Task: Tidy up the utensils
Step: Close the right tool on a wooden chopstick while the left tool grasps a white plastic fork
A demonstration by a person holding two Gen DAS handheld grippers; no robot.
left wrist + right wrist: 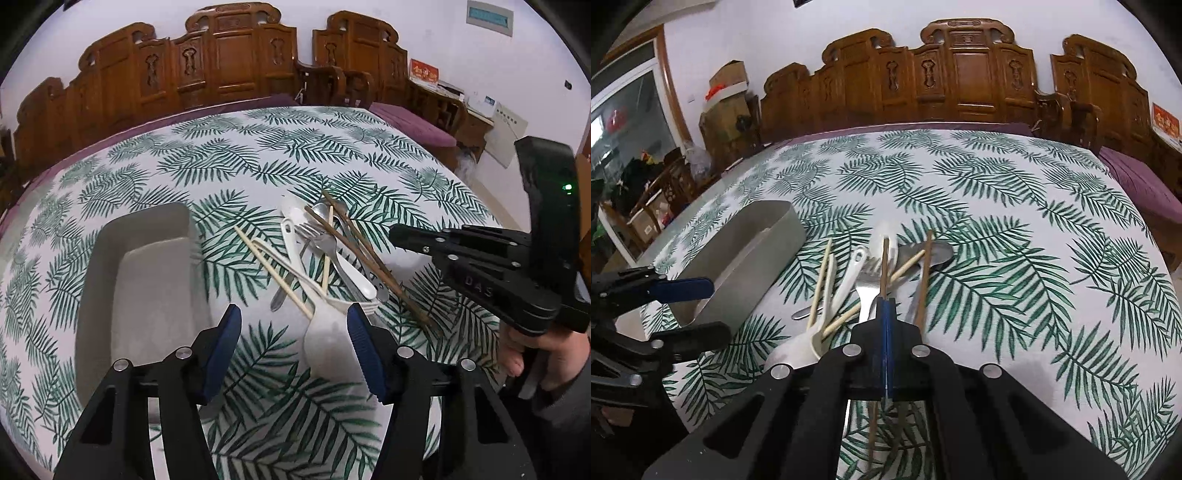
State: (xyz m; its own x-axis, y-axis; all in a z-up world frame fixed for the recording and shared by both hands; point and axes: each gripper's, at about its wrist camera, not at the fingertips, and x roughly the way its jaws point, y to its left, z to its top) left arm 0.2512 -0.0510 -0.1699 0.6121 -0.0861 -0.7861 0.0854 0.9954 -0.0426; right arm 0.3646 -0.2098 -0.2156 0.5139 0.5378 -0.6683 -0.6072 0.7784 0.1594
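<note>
From the left wrist camera, the left gripper (295, 332) hangs above the near part of the table (258, 155) with its blue pads (364, 343) spread wide; the bowl of a white plastic spoon (325, 339) lies on the leaf-print cloth between them, close to the right pad, with no clear contact. A grey tray (147, 266) sits on the table's left side, just beside the pile of utensils (317, 251), which fills the middle: pale chopsticks (273, 273), dark brown chopsticks (365, 258), a metal fork (325, 240) and white spoons crossing one another. The right gripper (397, 234) reaches in from the right edge, held by a hand (546, 358), its tips pressed together near the pile. From the right wrist camera, the right gripper (886, 306) has its blue pads shut flat against each other, over the near ends of the dark brown chopsticks (925, 273); whether they pinch one cannot be told. The pile (871, 273) lies just beyond it, mid-table, the tray (738, 258) toward the left edge, and the left gripper (698, 310) stands open beside that tray.
</note>
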